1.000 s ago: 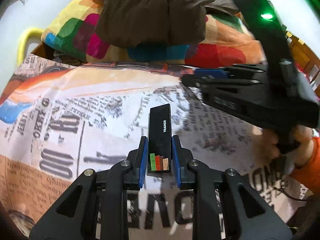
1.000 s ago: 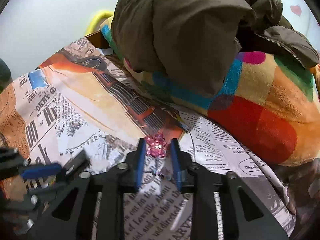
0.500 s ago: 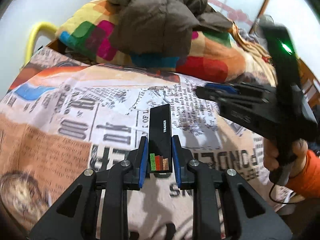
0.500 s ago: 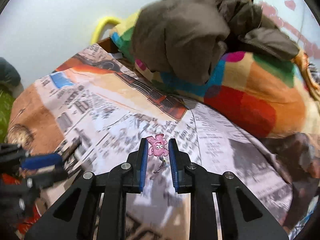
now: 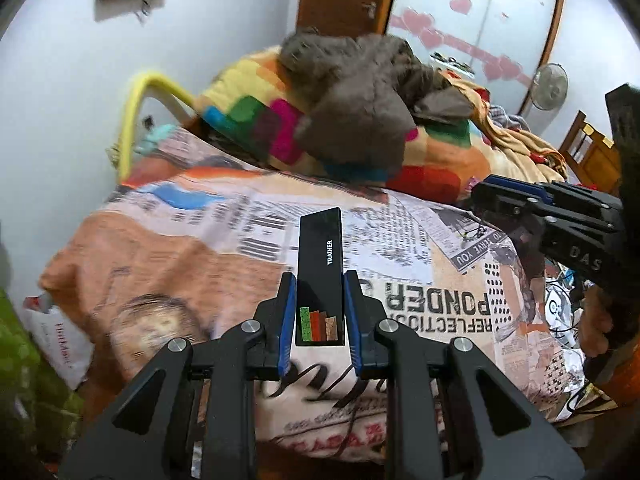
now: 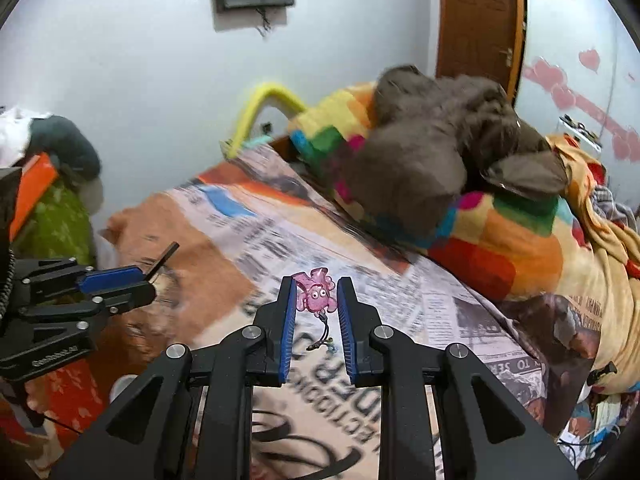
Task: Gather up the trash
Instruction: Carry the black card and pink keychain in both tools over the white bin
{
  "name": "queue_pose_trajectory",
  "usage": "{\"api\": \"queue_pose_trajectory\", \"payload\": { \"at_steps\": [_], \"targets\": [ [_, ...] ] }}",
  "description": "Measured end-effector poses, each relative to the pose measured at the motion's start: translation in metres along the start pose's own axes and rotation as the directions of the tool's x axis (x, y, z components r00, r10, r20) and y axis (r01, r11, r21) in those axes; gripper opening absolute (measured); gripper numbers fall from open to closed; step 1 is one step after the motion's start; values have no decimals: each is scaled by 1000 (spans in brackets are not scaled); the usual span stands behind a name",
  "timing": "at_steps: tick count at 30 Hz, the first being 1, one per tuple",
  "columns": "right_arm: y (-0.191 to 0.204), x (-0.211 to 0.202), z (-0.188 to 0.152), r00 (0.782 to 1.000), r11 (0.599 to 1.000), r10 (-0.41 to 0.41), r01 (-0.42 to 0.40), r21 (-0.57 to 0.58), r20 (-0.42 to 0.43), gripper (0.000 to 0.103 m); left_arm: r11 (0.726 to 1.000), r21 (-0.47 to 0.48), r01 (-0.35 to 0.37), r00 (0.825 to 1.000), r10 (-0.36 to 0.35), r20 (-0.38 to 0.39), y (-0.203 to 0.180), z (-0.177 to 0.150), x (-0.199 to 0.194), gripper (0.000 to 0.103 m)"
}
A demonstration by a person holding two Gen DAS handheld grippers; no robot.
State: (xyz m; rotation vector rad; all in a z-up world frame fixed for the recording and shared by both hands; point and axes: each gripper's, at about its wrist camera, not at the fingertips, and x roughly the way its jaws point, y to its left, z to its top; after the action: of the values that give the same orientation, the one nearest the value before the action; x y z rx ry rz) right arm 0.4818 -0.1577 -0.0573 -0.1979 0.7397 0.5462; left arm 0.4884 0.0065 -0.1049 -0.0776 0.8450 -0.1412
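Bedroom around a bed with a newspaper-print sheet

The bed (image 5: 168, 240) carries a newspaper-print sheet (image 6: 248, 236), with a multicoloured patchwork blanket (image 5: 248, 116) heaped at its far end and a brown jacket (image 5: 360, 120) lying on top of the blanket. A yellow curved bed rail (image 5: 138, 100) rises by the white wall. Behind stand a brown wooden door (image 6: 476, 16), a mirror with pink heart stickers (image 5: 472, 20), a pedestal fan (image 5: 551, 87) and a wooden chair (image 5: 588, 152).

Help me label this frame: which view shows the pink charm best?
The right wrist view. The pink charm sits centred between the right gripper's fingers, its eyes facing the camera and a short cord dangling below. The left wrist view shows that gripper side-on, and only the cord is faintly visible.
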Motion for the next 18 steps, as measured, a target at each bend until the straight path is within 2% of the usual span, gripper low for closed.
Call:
{"api": "queue_pose_trajectory", "payload": {
  "at_steps": [5,8,14,18],
  "targets": [
    [55,-30,7,997,997,68,-66,-48,46,19,997,-14,-74,996,75,53,21,-17,-67,22],
    [87,-40,5,991,992,107,-102,-73,76,19,995,-27,-94,993,95,74,35,-33,-98,23],
    [147,-40,-6,976,975,206,-199,-98,65,19,985,-79,-155,980,163,117,69,-76,-153,23],
    [189,-28,-20,966,957,256,-250,-146,26,19,972,-118,-203,970,216,110,97,-114,-175,23]
  ]
}}
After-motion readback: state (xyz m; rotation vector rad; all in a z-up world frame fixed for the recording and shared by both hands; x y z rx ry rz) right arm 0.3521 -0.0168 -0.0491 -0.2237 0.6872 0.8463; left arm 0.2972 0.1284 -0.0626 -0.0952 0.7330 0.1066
